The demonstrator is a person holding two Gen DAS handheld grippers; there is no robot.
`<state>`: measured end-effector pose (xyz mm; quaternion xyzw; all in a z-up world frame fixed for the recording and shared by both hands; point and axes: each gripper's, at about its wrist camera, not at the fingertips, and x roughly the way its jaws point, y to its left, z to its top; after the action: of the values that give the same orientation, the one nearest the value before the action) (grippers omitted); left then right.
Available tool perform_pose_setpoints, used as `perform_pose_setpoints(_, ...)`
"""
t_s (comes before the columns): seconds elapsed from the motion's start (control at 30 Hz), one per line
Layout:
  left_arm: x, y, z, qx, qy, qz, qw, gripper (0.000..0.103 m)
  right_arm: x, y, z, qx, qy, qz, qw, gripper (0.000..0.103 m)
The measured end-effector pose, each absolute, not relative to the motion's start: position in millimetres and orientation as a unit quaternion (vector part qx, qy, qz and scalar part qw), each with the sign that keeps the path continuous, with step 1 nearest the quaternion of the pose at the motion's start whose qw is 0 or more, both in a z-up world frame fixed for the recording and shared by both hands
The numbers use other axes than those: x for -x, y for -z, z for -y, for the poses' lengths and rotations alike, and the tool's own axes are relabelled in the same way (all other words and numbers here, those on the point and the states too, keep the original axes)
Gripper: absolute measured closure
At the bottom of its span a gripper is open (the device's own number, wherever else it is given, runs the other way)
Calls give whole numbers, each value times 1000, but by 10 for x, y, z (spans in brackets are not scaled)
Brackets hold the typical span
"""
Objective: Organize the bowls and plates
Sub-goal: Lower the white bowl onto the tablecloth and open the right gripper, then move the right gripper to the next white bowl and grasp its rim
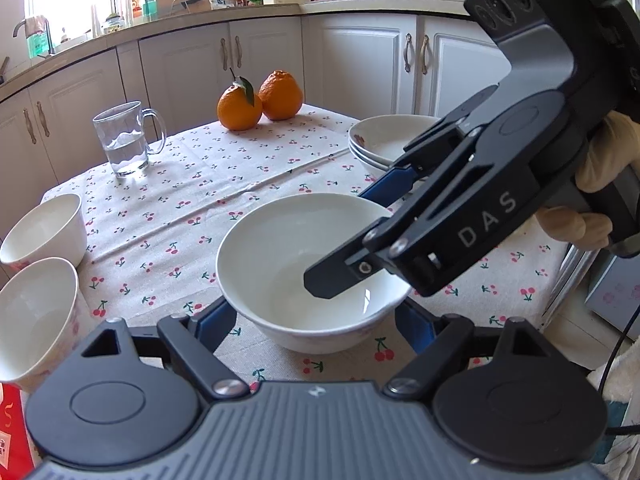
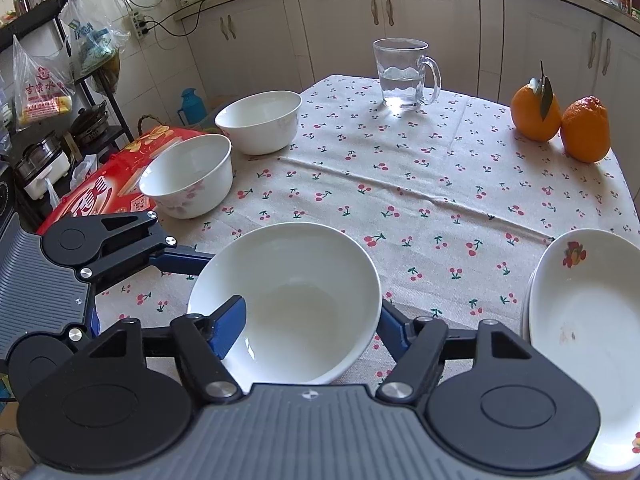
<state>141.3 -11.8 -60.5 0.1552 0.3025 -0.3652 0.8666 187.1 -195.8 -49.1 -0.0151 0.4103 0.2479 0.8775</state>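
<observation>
- The wide white bowl (image 1: pixel 308 272) sits upright on the cherry-print table (image 1: pixel 240 184), in the lower middle of both views.
- Left claw (image 1: pixel 316 322): its blue pads flank the bowl's base at 9 and 3 o'clock, standing wide; whether they touch it I cannot tell.
- Right claw (image 2: pixel 310 330): one pad lies inside the bowl at 8 o'clock, the other outside the wall at 3 o'clock, loosely apart, not clamped on the rim.
- Only the left view shows the gloved hand (image 1: pixel 600 160) holding the right claw.
- Only the right view shows the plate stack's (image 2: pixel 584 320) fruit print and the red package (image 2: pixel 112 184) beside two small bowls (image 2: pixel 188 176).
</observation>
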Motion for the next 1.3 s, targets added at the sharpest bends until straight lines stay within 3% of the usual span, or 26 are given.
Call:
perform_pose_setpoints(0.1, -1406, 610, 120, -155, 365, -301, 867, 17, -1881, 495, 1959, 11, -249, -412, 877, 25)
perform_pose_setpoints(0.27, -1403, 627, 102, -148, 361, -305, 869, 16, -1854, 470, 1928, 11, -255, -405, 878, 7)
perform_pose_setpoints(0.37, -1395, 615, 72, -141, 357, -307, 871, 15, -1836, 444, 1920, 12, -256, -400, 880, 3)
perform_pose_setpoints(0.47, -1358, 586, 24, -137, 350, -306, 875, 11, -1822, 420, 1921, 10, -254, -398, 882, 1)
perform_pose_setpoints(0.9, -1086, 458, -589, -100, 261, -297, 913, 10, -1757, 232, 1665, 49, -270, -375, 886, 0)
perform_pose_setpoints(1.3, -1423, 499, -1116, -93, 126, -283, 946, 10, -2072, 137, 1132, 92, -316, -371, 868, 0)
